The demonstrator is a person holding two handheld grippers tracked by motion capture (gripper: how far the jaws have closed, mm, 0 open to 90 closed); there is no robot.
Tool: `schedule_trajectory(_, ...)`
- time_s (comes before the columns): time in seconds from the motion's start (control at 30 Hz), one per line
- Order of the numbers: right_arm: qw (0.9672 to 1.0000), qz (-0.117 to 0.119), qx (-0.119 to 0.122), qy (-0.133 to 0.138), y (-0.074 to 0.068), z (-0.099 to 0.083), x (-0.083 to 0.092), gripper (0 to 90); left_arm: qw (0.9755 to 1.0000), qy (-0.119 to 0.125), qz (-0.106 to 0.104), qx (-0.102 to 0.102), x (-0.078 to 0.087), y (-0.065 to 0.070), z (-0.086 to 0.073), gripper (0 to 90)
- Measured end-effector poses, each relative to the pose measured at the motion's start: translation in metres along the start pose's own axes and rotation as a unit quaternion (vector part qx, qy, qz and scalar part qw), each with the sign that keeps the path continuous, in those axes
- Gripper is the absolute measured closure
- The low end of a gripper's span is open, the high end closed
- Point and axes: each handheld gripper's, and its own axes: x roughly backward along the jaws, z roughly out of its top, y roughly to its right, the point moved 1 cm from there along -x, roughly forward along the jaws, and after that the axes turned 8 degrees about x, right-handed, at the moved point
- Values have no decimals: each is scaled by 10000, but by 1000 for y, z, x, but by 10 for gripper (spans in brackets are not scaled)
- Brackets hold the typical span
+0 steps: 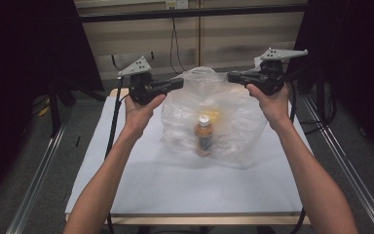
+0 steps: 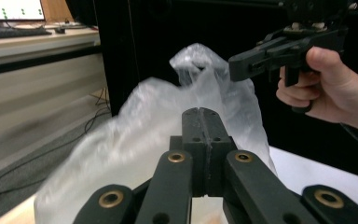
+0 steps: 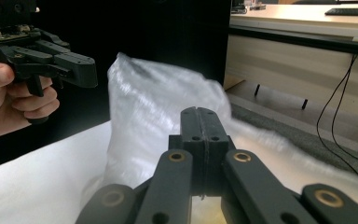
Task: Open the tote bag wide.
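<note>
A clear plastic bag (image 1: 233,122) stands crumpled on the white table (image 1: 175,185). Inside it a small bottle (image 1: 204,136) with a white cap and an orange label stands upright, and something yellow (image 1: 215,115) shows behind it. My left gripper (image 1: 179,83) is shut, with its tip at the left edge of the bag's top. The right gripper (image 1: 231,76) is also shut, just to the right of the bag's peak. In the left gripper view my closed jaws (image 2: 207,116) point at the bag (image 2: 144,126), with no plastic seen between them. It is the same in the right gripper view (image 3: 206,115).
A black frame bar (image 1: 190,12) crosses behind the table, with cables (image 1: 174,44) hanging from it. Metal floor rails (image 1: 39,170) run along both sides. Dark curtains (image 1: 24,58) flank the space. Cables trail from both grippers.
</note>
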Motion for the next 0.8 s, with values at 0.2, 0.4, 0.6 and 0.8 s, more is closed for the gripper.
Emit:
schedule_trajectory(0.2, 9999, -134, -71, -71, 18, 10, -13, 900, 10000, -6, -8, 4, -16, -3, 14, 900)
schedule_trajectory(0.4, 9995, -231, -175, -119, 28, 13, -22, 900, 10000, -29, -59, 13, -30, -1, 20, 900)
schedule_trajectory(0.6, 9986, 87, -209, -471, 17, -3, -35, 900, 9999, -65, -78, -14, -36, 1, 23, 900)
schedule_trajectory(0.8, 9986, 374, -148, -352, -7, -11, -41, 900, 9999, -78, -99, -7, -41, 4, 21, 900)
